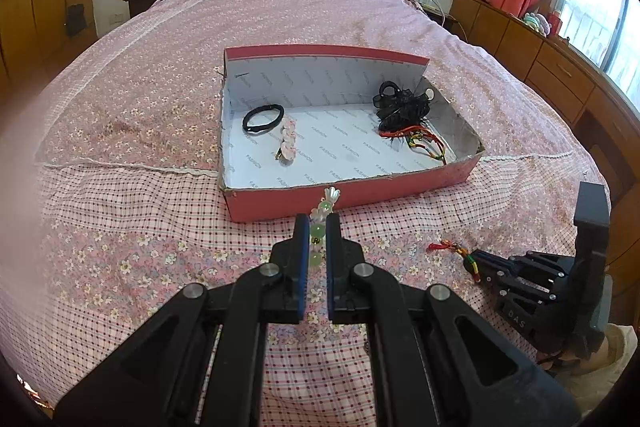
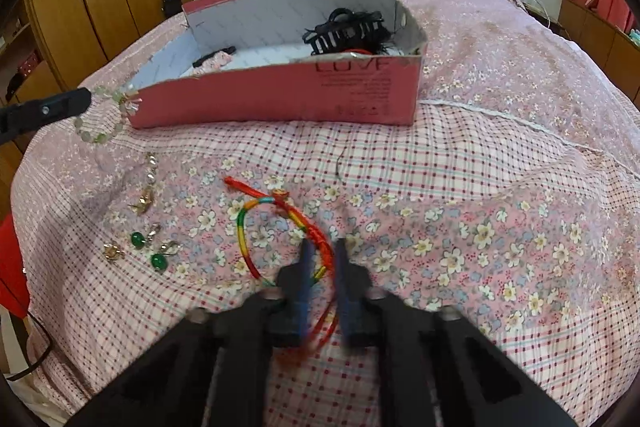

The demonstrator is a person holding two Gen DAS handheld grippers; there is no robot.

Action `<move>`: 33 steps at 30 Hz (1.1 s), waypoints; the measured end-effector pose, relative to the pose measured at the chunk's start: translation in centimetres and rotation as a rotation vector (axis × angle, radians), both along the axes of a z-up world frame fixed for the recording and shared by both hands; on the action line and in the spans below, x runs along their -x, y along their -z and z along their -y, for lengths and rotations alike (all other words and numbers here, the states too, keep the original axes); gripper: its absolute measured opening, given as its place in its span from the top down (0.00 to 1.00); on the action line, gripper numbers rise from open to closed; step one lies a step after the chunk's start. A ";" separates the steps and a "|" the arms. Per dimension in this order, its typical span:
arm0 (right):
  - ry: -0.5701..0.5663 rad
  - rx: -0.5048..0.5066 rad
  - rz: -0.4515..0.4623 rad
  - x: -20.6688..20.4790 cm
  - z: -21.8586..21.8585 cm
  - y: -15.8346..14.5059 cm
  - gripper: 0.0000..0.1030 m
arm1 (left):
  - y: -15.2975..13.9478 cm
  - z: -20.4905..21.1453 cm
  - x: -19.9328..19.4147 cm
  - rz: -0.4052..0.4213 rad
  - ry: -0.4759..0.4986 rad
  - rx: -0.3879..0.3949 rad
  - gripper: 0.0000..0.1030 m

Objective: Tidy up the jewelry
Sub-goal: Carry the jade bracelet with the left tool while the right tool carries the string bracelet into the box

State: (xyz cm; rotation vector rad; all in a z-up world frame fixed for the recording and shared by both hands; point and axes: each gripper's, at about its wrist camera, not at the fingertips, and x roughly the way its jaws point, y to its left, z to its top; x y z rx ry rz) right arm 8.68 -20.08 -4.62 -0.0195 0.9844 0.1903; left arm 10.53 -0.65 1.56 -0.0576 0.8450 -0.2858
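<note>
At lower centre of the right wrist view, the right claw [image 2: 322, 259] is closed on the limp, light cord bracelet [image 2: 276, 227] lying on the bed [image 2: 480, 187]; grip its strand, not the knot.

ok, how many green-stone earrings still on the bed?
2: one green earring and a second green earring just below it, both left of the rainbow cord bracelet. Others may be hidden.

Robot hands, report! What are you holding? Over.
Left gripper shut on bead bracelet. Right gripper shut on rainbow cord bracelet. Box ahead, nothing blocking.
</note>
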 end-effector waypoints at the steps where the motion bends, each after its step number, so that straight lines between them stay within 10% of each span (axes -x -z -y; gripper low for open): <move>1: 0.005 -0.006 0.005 0.0 0.1 -0.1 0.94 | 0.0 0.0 0.0 0.000 0.000 0.001 1.00; 33: -0.045 -0.007 0.309 -2.1 -0.8 -11.3 0.97 | -4.7 0.4 -3.7 0.114 0.016 -0.006 1.00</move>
